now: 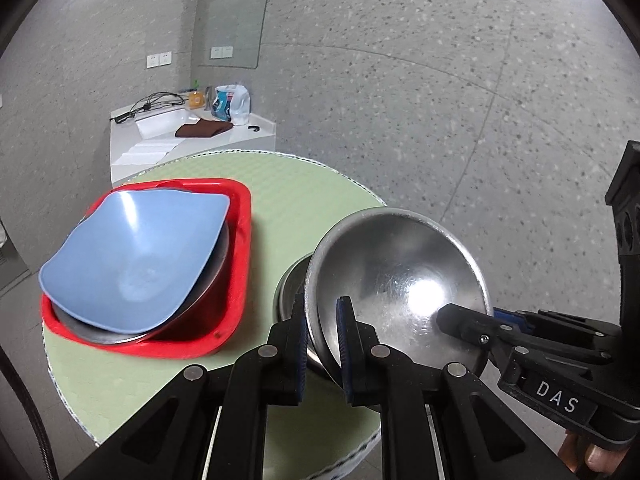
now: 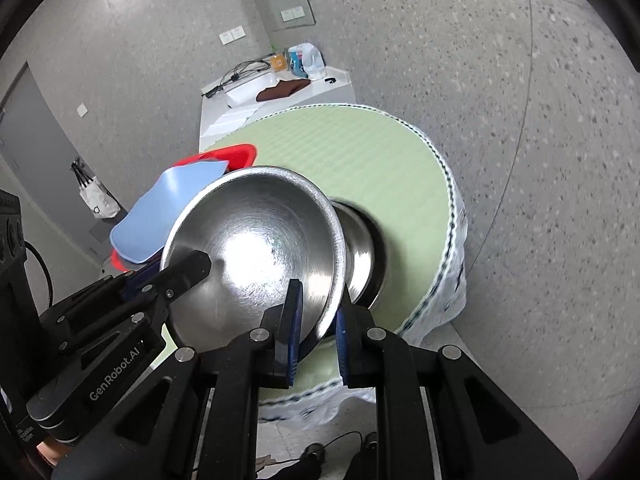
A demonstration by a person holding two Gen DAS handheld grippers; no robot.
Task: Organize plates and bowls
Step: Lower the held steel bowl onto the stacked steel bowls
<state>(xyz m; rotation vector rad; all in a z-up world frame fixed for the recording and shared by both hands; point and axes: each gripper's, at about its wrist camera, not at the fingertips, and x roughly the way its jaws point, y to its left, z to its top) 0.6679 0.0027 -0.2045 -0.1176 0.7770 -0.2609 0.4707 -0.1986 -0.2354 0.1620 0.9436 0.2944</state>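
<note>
Round green counter. Left gripper and right gripper each pinch opposite rims of steel bowl, tilted above a second bowl, probably for nesting.

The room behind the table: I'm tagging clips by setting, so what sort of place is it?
Likely a lab or office corner staged for recording, not a kitchen: speckled floor, wall sockets, a white side counter with cables and a jug.
</note>
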